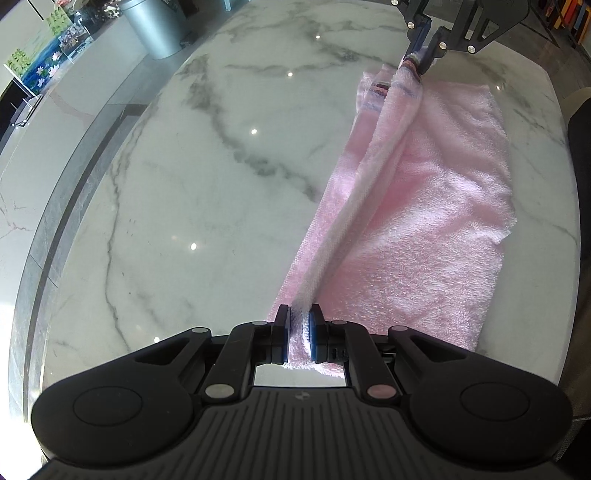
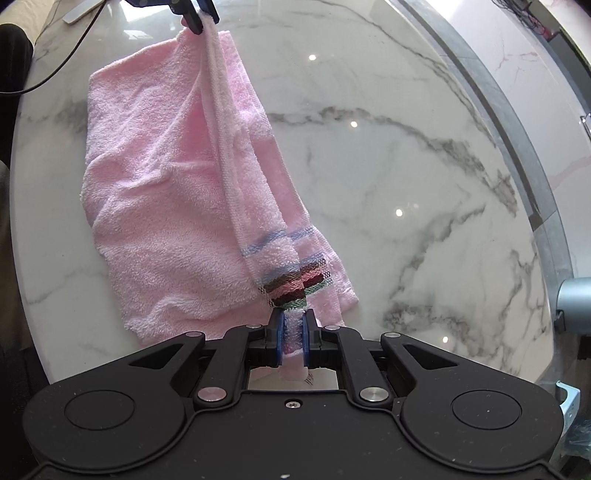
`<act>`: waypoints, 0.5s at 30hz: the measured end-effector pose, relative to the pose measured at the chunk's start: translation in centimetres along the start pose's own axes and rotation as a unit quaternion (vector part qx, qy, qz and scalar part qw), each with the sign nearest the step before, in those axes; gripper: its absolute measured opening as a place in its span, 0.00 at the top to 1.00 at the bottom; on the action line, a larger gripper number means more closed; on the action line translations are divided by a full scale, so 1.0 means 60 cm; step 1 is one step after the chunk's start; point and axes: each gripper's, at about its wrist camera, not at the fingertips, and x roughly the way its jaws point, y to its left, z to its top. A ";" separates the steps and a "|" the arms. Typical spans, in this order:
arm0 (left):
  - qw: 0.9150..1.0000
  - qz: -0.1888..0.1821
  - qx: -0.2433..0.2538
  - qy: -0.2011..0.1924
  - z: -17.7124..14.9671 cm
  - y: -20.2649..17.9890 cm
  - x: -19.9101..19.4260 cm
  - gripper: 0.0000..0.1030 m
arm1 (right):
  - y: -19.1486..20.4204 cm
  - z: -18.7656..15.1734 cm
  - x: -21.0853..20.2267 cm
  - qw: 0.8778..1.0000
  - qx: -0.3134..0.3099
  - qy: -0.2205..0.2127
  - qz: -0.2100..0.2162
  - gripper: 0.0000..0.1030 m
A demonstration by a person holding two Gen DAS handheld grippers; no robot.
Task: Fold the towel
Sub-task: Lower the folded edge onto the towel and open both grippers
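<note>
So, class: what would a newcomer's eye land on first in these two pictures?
The pink towel, lying partly on the marble table with one long edge lifted and stretched taut. The left gripper pinches the plain end of that edge, and the right gripper pinches the end with the coloured stripes.

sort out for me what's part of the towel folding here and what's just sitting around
In the job:
- pink towel, one edge lifted, the rest on the marble table
- left gripper, shut on the plain end
- right gripper, shut on the striped end

Just lying about:
- grey metal bin on the floor past the table
- black cable across a table corner
- picture panels by the wall
</note>
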 end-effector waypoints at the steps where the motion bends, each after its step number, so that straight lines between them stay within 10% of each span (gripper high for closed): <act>1: 1.000 0.002 -0.003 -0.001 -0.001 0.001 0.000 0.89 | -0.001 -0.001 0.002 1.000 0.002 0.000 -0.002 0.88; 15: 0.997 0.050 -0.062 -0.025 -0.028 -0.009 -0.060 0.60 | 0.005 -0.019 -0.050 0.996 0.046 -0.015 -0.068 0.63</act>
